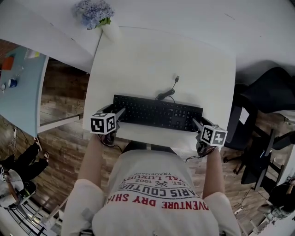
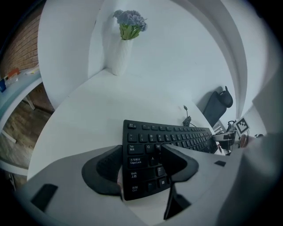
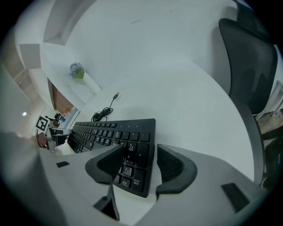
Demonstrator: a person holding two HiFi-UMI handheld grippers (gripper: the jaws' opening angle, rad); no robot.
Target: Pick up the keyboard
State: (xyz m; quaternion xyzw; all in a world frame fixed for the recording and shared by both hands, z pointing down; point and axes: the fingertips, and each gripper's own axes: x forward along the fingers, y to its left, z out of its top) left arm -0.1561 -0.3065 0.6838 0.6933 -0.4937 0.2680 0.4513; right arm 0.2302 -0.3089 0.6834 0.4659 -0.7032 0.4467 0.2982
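Black keyboard [image 1: 156, 113] is lying flat on the white table [image 1: 152, 60], long side facing the person, near the table's front edge. Its cable [image 1: 165, 96] is sitting coiled just behind the back edge, with the USB plug [image 1: 177, 78] lying loose further back on the tabletop.

Left gripper [image 2: 140, 164] is sitting at the keyboard's left end with its jaws apart at medium width, straddling that end. 1 jaw is sitting just outside the short left edge. The other is hanging over the letter keys near the Caps Lock and Shift rows. Can't tell if either pad is actually pressing on it.

Right gripper [image 3: 140, 161] is mirroring that at the right end, jaws also parted at medium width. 1 jaw is sitting over the numpad keys and the other just outside the short right edge, very close to it. Contact isn't clear there either.

In the head view both grippers are coming in from the near side, 1 at each end, marker cubes facing up.

A white vase [image 2: 119, 57] with blue flowers [image 1: 94, 11] is standing at the table's far left corner, well apart from the keyboard. A black office chair [image 1: 272, 90] is sitting off the table's right side.
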